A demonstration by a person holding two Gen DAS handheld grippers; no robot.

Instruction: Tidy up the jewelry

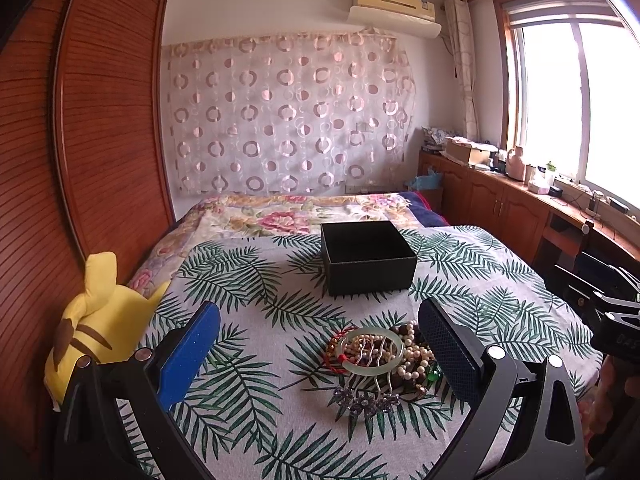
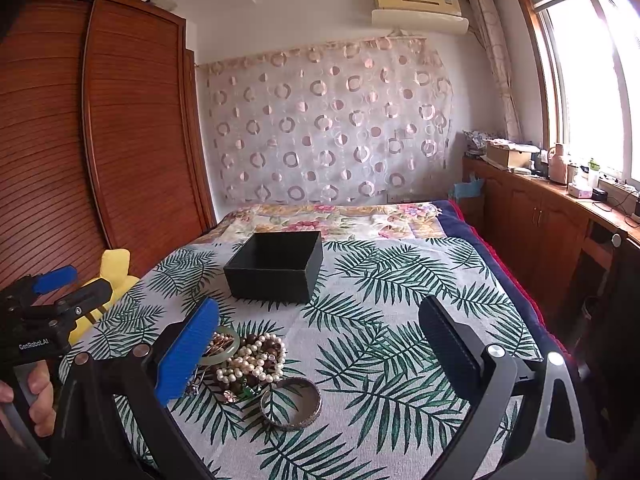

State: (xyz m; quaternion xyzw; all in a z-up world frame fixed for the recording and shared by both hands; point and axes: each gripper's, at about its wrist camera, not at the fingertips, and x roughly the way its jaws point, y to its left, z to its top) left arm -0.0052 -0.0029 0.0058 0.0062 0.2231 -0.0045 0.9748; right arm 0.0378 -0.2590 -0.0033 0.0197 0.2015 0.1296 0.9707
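Note:
A pile of jewelry (image 1: 384, 354) lies on the leaf-print cloth: a pale jade bangle (image 1: 370, 350), pearl strands (image 1: 416, 356), dark beads, a red cord and a flowered hair pin (image 1: 366, 400). An open black box (image 1: 368, 258) stands behind it. My left gripper (image 1: 320, 344) is open and empty, held above the pile's near side. In the right wrist view the pile (image 2: 248, 360) lies at the lower left with a silver bangle (image 2: 291, 402) beside it, and the box (image 2: 276, 266) is behind. My right gripper (image 2: 320, 344) is open and empty, to the right of the pile.
The leaf-print cloth (image 1: 248, 280) covers the bed. A yellow plush toy (image 1: 100, 320) lies at the bed's left edge by a wooden wardrobe (image 1: 104, 120). A cluttered wooden cabinet (image 2: 540, 216) runs under the window on the right.

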